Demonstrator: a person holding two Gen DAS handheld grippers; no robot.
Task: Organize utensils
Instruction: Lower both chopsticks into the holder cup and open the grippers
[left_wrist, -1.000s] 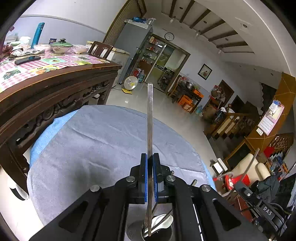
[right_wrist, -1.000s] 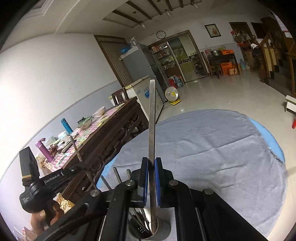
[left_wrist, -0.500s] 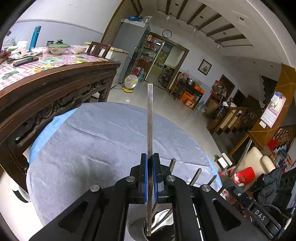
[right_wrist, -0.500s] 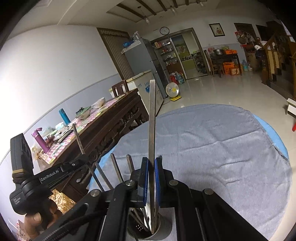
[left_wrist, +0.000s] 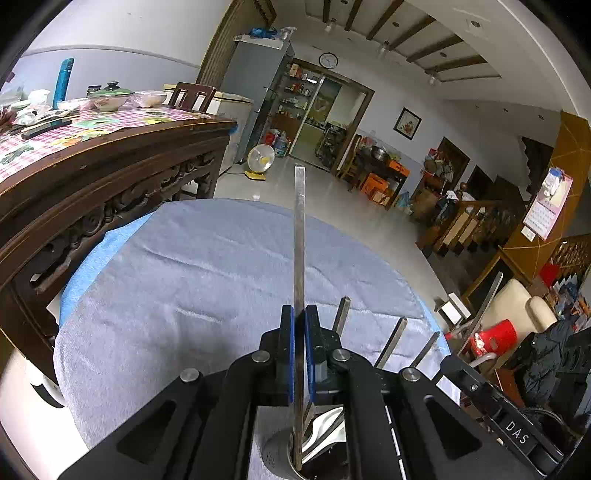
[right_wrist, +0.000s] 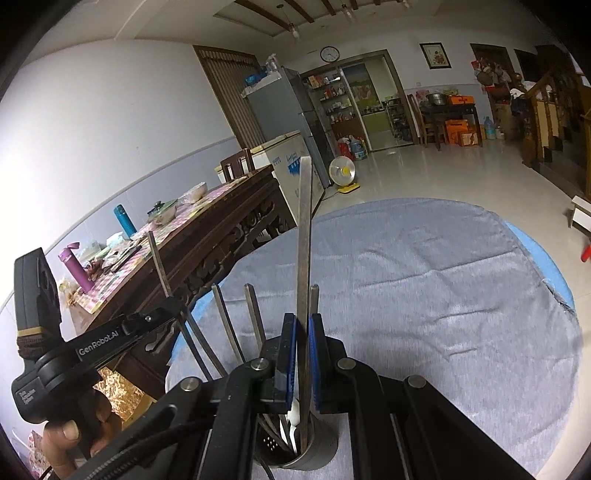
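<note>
Two grippers each clamp one flat metal utensil upright by its handle: the left gripper holds the left utensil and the right gripper the right utensil, lower ends inside the perforated metal holder, probably for a straight drop among the utensils already stored. The holder stands on a grey cloth over a round table, beside a carved wooden table in a tiled room.

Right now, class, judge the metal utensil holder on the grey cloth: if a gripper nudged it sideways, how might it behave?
The utensil holder looks narrow, with long handles leaning out above its rim, so it may tip. It stands on a soft grey cloth, so it would probably drag rather than slide.
</note>
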